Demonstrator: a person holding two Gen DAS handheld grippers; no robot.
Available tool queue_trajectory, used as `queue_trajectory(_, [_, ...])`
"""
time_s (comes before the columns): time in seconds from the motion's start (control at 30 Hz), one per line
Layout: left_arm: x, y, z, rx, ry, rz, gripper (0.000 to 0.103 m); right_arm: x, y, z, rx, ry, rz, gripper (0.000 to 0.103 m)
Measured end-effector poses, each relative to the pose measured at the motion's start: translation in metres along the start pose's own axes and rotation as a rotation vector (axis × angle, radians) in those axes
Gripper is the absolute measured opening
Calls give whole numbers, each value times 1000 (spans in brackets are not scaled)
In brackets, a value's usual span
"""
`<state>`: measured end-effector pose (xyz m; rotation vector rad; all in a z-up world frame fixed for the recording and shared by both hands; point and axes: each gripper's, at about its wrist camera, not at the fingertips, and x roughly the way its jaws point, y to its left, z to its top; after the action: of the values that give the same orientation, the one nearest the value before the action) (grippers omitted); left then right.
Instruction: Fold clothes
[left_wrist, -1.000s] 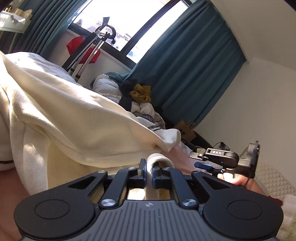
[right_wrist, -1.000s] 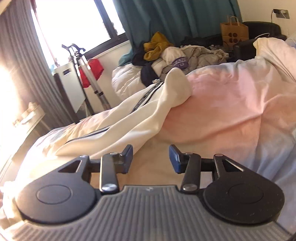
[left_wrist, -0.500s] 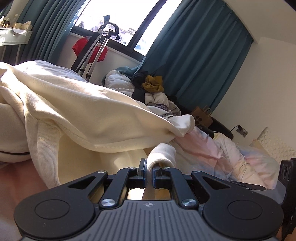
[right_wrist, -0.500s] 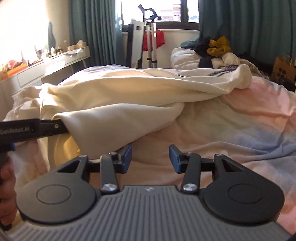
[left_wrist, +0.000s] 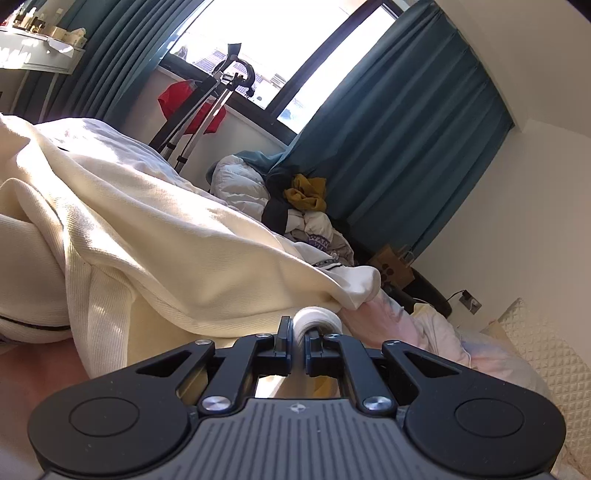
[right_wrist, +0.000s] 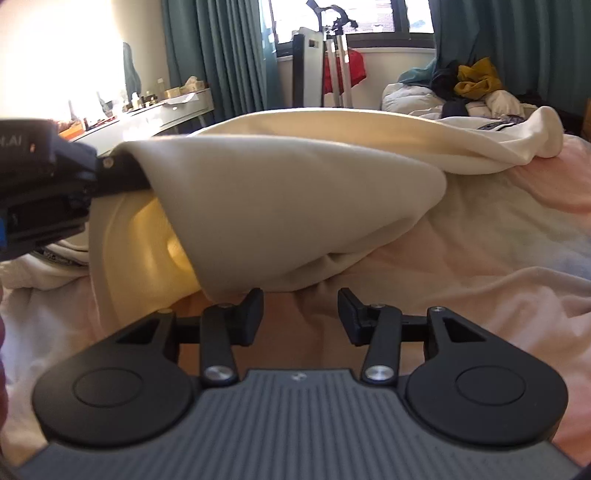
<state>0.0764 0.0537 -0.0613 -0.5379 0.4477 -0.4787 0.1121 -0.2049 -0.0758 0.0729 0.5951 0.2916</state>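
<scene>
- The left gripper (left_wrist: 298, 334) has its fingers pressed together on a fold of the cream garment (left_wrist: 177, 236); a small roll of the cloth bulges out just past the fingertips.
- In the right wrist view the left gripper (right_wrist: 122, 177) comes in from the left edge and holds the garment's edge lifted off the bed, so the cloth hangs from it like a tent with its lit yellow inside showing.
- The right gripper (right_wrist: 300, 312) has its fingers spread with nothing between them; they sit low over the pink-and-white bedding (right_wrist: 461, 266).
- The hanging lower edge of the cream garment (right_wrist: 288, 206) lies just beyond the right gripper's left finger (right_wrist: 253, 310), very near it; whether they touch I cannot tell.
- Farther on, the garment stretches across the bed to a rounded sleeve end (right_wrist: 546, 129) resting on the bedding.
- Behind that lies a pile of clothes (right_wrist: 476, 85) with a mustard piece on top.
- At the back stand a tripod (right_wrist: 338, 59) and teal curtains (right_wrist: 221, 55) by the bright window.
</scene>
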Motion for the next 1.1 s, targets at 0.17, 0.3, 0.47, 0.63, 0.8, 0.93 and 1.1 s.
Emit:
queue_trajectory(0.17, [-5,6,13,-39,-34,-21,6,1,26,-3,-43,-11,106,47])
queue_trajectory(0.3, [-12,8,19,-58,-61,-51,6,-19,38,3,-39,-100,168,48])
queue_trajectory(0.47, [-16,3,22,-39,-76,-88,6,-29,21,9,83,-190,138,48])
queue_trajectory(0.63, [-11,-7,16,-25,-74,-129,6,-10,12,7,101,-145,152,56])
queue_trajectory(0.8, [-9,-15,10,-8,-76,-137,6,11,3,4,98,-108,113,55])
queue_trajectory(0.93, [-9,-14,8,-9,-65,-134,6,8,-11,14,137,-132,79,11])
queue_trajectory(1.1, [-14,-18,10,4,-72,-162,6,-26,-21,22,190,-166,16,7])
